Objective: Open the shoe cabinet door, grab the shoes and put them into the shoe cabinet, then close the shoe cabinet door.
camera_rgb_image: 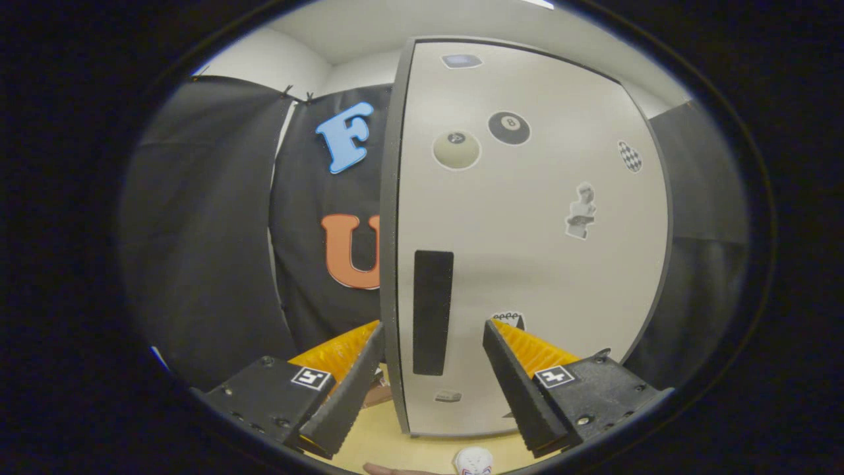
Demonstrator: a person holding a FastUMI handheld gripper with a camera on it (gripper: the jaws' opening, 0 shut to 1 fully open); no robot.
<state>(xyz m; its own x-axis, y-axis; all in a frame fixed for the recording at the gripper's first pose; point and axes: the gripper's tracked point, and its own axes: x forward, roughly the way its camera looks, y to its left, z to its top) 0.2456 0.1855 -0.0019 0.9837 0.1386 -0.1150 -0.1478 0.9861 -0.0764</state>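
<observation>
The shoe cabinet door [527, 264] is a pale grey panel with several stickers, standing upright just ahead of me. A black vertical handle strip [432, 310] runs near its left edge. My gripper [433, 326] is open, with the handle strip and the door's dark left edge [389, 251] between the fingers. The left fingertip [369, 349] lies just left of that edge and the right fingertip [494, 336] is in front of the panel. Neither finger visibly presses on the door. A small white patterned object [472, 460], possibly a shoe's tip, shows below the fingers.
The cabinet stands on a light wooden surface [376, 435]. Black booth cloth [211, 251] hangs to the left and to the right [699, 264] of the cabinet. A fingertip of a hand [389, 470] peeks in beside the white object.
</observation>
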